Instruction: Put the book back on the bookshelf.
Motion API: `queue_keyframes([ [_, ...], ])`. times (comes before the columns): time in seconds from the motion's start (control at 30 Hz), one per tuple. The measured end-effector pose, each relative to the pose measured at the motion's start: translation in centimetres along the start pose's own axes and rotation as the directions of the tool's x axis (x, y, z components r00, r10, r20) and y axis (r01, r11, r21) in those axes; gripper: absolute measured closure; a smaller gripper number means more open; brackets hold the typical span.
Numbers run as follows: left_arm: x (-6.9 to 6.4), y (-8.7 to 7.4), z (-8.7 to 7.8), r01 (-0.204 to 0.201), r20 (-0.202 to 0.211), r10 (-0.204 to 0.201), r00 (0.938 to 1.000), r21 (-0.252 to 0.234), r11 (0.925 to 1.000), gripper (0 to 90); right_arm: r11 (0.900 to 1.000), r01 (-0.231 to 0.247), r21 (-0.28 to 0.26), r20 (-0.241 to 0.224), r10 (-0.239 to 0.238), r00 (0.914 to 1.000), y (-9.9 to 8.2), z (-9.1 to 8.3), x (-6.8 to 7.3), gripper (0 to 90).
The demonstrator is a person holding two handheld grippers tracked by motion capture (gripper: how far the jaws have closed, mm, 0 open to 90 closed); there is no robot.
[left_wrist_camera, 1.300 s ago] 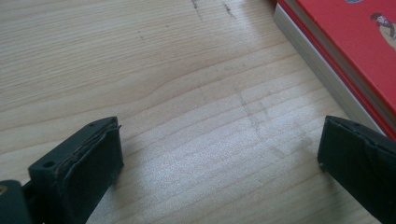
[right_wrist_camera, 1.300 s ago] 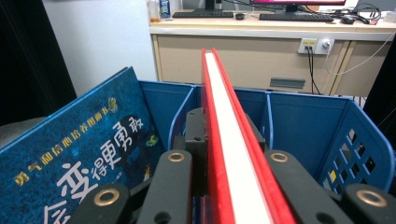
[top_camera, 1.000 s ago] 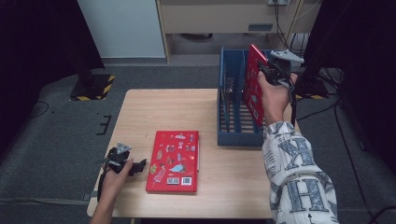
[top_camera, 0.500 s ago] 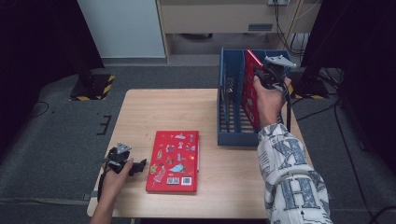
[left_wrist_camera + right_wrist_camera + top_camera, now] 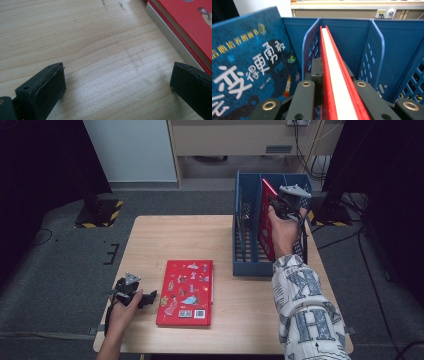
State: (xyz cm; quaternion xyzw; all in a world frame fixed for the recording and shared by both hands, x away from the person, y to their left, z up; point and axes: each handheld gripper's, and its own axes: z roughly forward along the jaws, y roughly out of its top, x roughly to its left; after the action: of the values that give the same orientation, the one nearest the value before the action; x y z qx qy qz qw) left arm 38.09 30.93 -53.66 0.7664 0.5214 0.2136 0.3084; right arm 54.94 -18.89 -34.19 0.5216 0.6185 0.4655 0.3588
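The right gripper (image 5: 284,211), at two o'clock on the pale wooden table (image 5: 190,237), clamps a thin red hardcover book (image 5: 334,82) upright, edge-on, so it can slide into a slot of the blue plastic file rack (image 5: 246,227). A blue picture book (image 5: 249,65) leans in the neighbouring slot. The left gripper (image 5: 145,298), at seven o'clock, rests with jaws wide and empty beside a second red book lying flat (image 5: 186,292), probably next.

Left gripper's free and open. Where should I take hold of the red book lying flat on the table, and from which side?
Grip the red book at its left long edge, coming in level from the left, where the left gripper already sits with open jaws. The book lies flat, so only its edges offer a bite; the left gripper view shows the page block facing that gripper. Probably one jaw must slip underneath.
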Motion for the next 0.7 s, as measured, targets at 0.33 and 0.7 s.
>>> queue_keyframes([
  [0.33,0.0,0.0,0.0,-0.001,0.000,0.001,1.0000,0.000,1.0000,0.0,1.0000,0.002,0.003,0.006,-0.002,1.0000,-0.7,0.6,-0.1,79.3],
  [0.7,-0.1,0.0,0.0,-0.003,0.003,0.003,1.0000,-0.001,1.0000,0.0,0.9999,-0.011,0.002,0.015,0.011,0.9998,-1.4,1.0,-0.1,79.3],
])
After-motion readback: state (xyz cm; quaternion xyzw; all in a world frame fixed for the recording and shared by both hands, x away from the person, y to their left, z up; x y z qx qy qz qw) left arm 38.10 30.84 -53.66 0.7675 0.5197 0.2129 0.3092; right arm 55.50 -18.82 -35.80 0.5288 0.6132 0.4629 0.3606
